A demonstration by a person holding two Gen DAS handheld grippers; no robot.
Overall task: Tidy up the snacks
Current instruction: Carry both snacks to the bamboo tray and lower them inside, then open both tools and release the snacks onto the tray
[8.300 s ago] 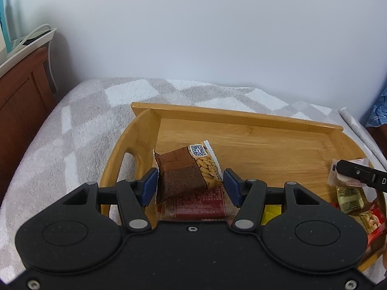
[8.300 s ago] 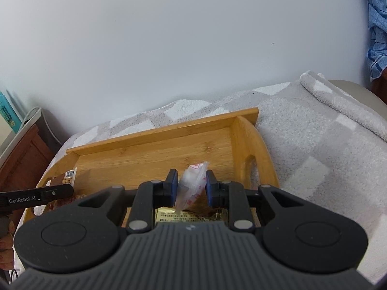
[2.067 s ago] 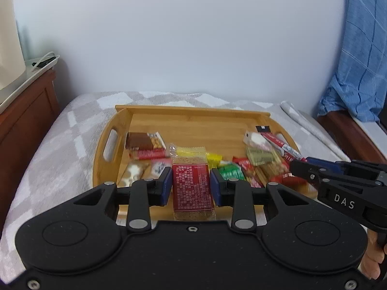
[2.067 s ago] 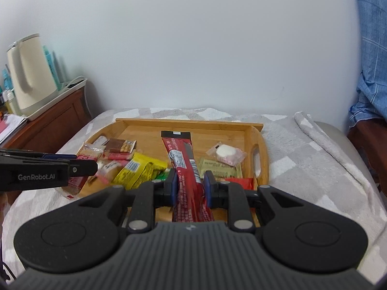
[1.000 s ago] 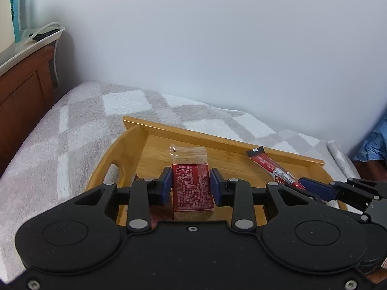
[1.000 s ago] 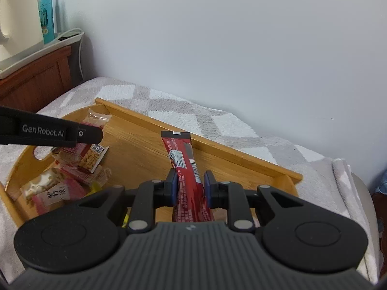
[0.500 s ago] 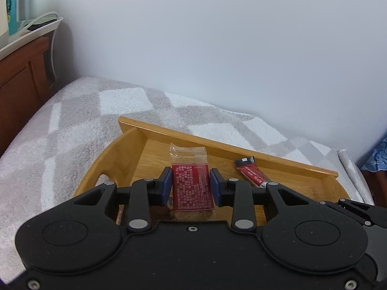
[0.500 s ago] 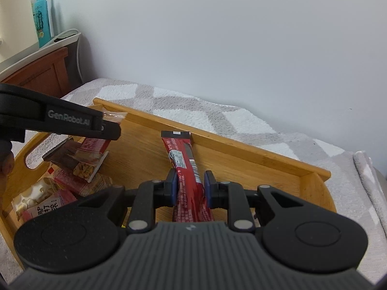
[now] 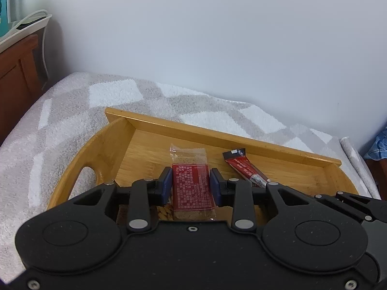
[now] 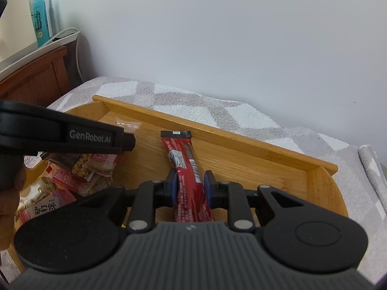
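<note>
My left gripper [image 9: 191,183] is shut on a flat red snack packet [image 9: 192,188] with white print and a clear top edge, held over the left part of the wooden tray [image 9: 217,133]. In the right wrist view my right gripper [image 10: 189,186] is shut on a long red stick packet [image 10: 186,166], whose black end [image 9: 234,153] points at the tray's far wall [image 10: 241,140]. The left gripper's black finger [image 10: 72,135] crosses that view at the left, above a pile of snack packets [image 10: 79,169].
The tray sits on a grey and white checked blanket [image 9: 113,94] against a white wall. A wooden cabinet [image 10: 36,77] with a white tray, a kettle and a teal box stands at the left. A hand [image 10: 9,193] shows at the left edge.
Both grippers have sunk closer to the tray, each still holding its packet. The left gripper's finger has slid further across the right wrist view.
</note>
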